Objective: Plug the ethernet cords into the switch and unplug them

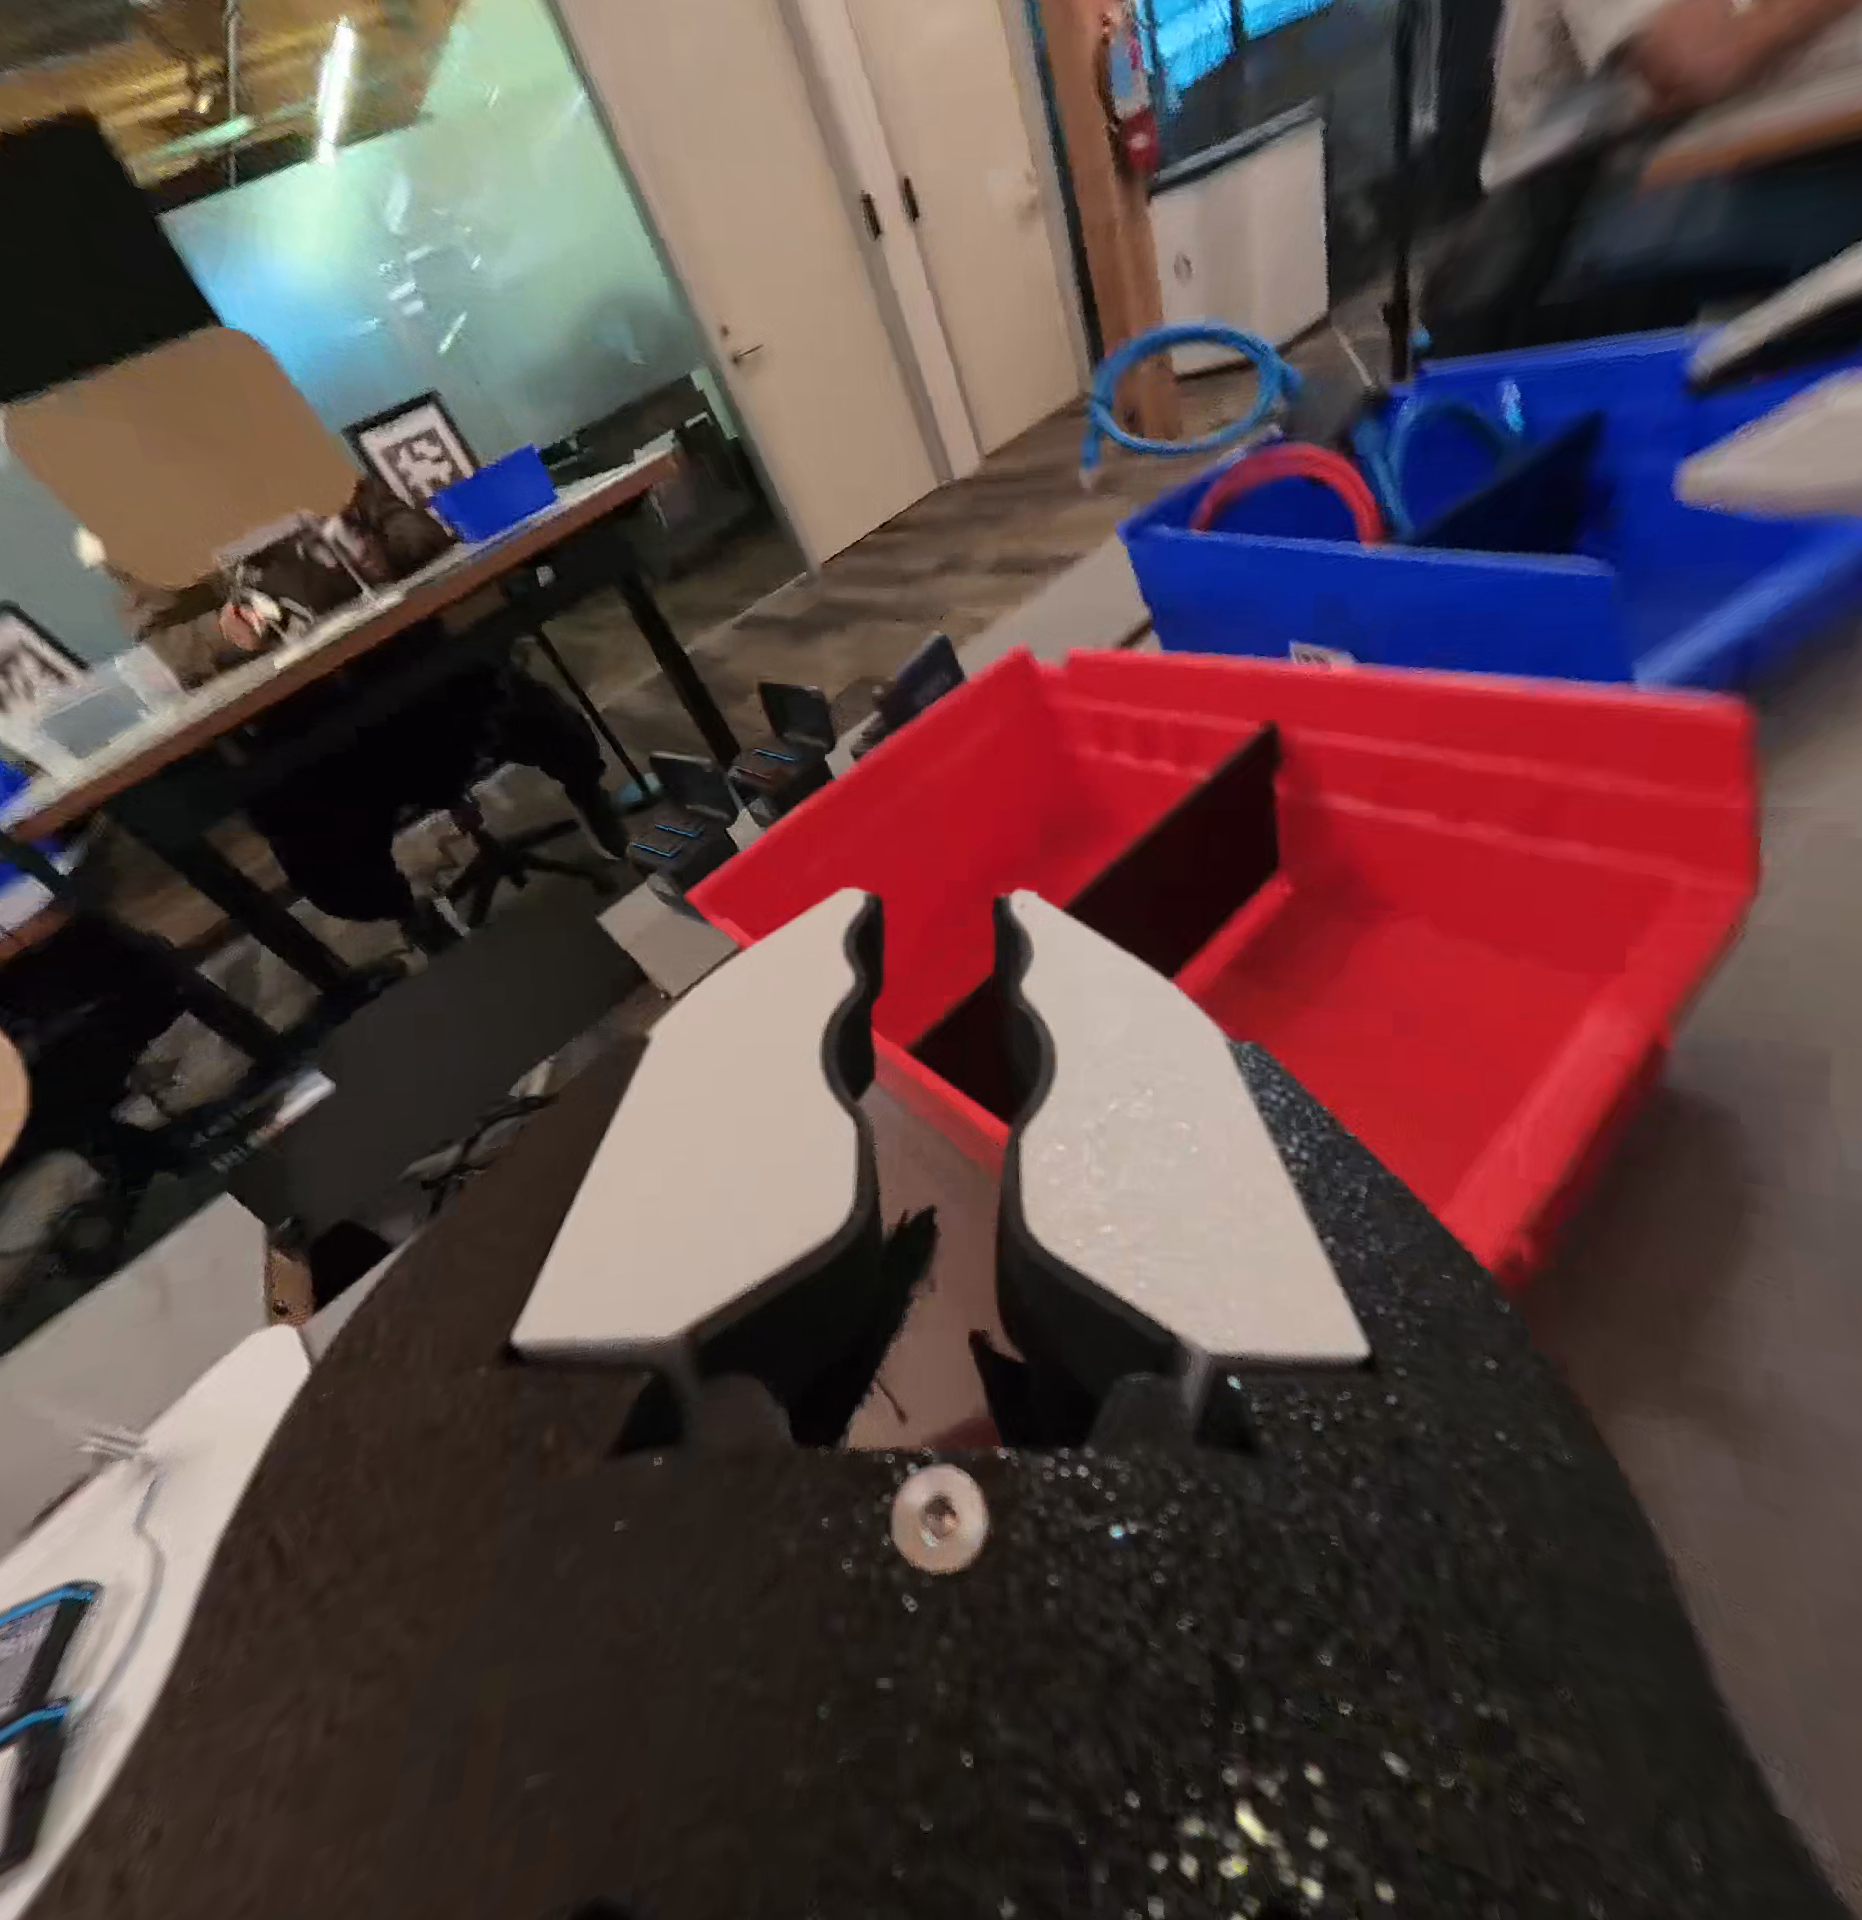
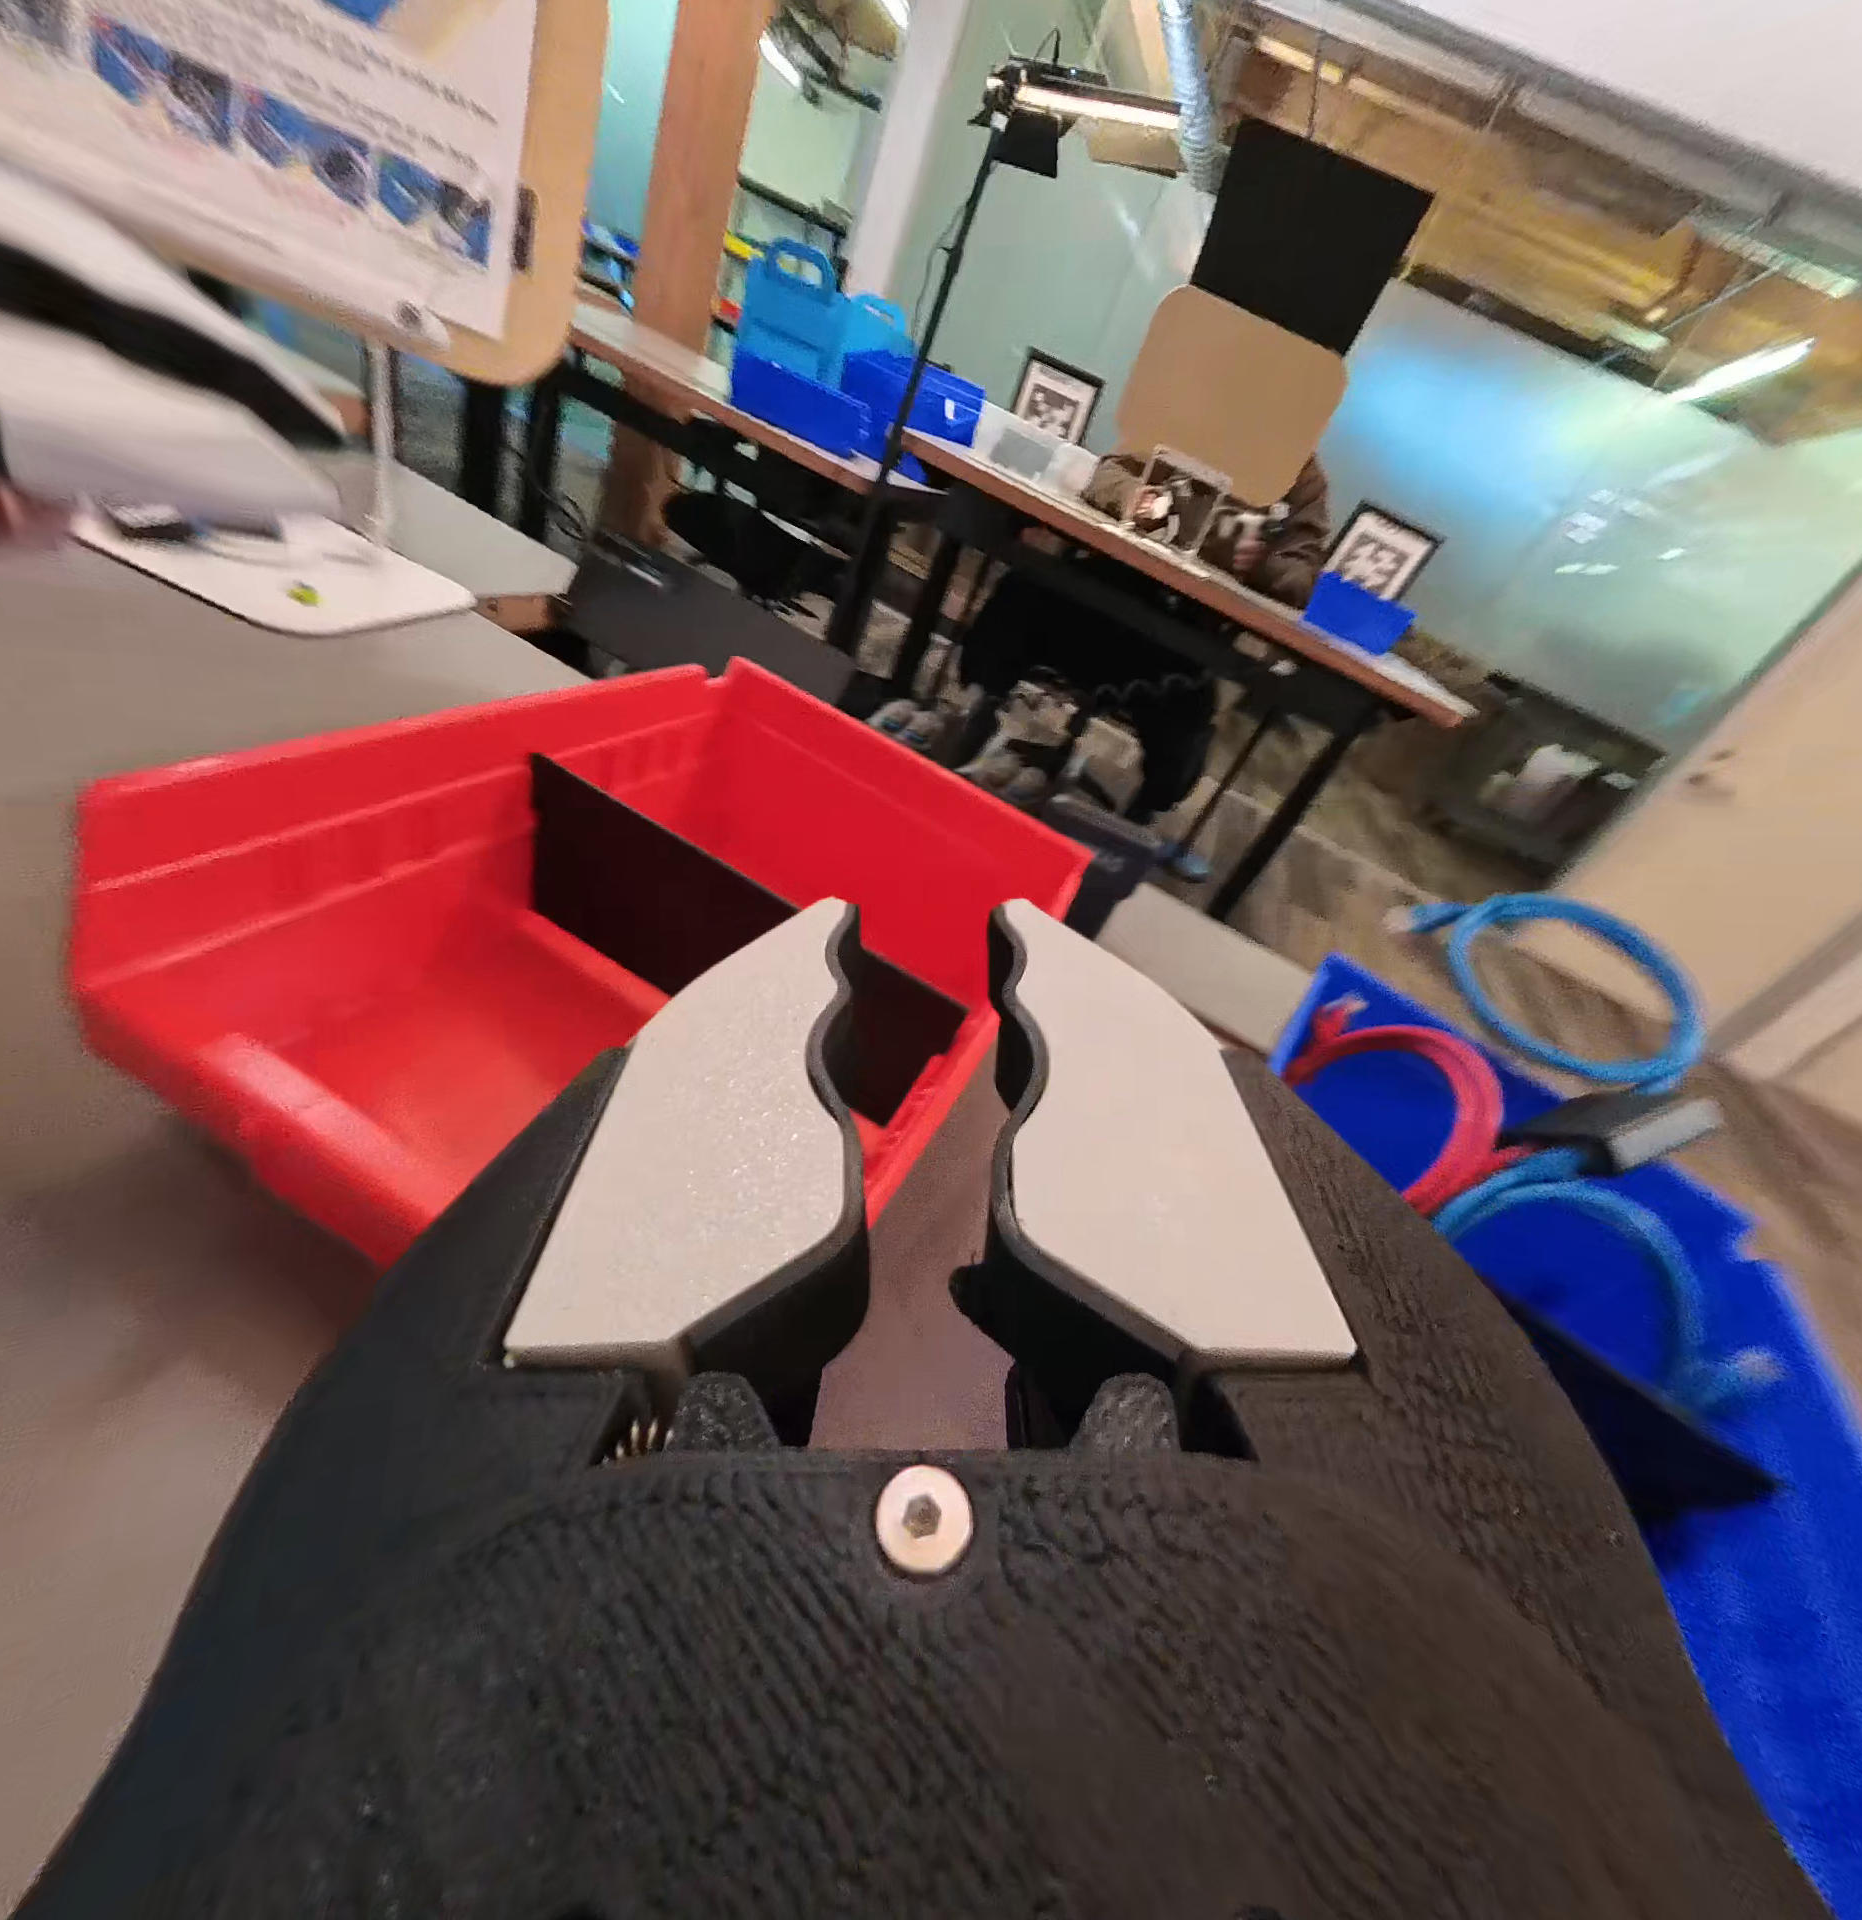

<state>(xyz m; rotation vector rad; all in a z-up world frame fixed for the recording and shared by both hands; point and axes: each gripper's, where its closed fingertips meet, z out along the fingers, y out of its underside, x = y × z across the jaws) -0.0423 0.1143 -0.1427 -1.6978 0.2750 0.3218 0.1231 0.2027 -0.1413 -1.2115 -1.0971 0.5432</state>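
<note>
My left gripper point(image 1: 937, 914) is open and empty. It hovers over the near corner of an empty red bin point(image 1: 1426, 707) with a black divider point(image 1: 1187, 842). My right gripper point(image 2: 925, 920) is open and empty, just above the same red bin point(image 2: 283, 831) by its divider point(image 2: 636, 873). Beyond it, a blue bin point(image 1: 1374, 613) holds a coiled red cable point(image 1: 1285, 478) and a blue cable point(image 1: 1446, 426). The blue bin point(image 2: 1789, 1558), red cable point(image 2: 1426, 1081) and blue cable point(image 2: 1592, 1205) also show at the right of the right wrist view.
Both bins stand on a grey table top point(image 2: 127, 1247). Another blue cable coil point(image 2: 1571, 987) lies past the blue bin. A white stand base point(image 2: 283, 582) with a board is at the far left. A person sits at a distant table point(image 2: 1322, 634).
</note>
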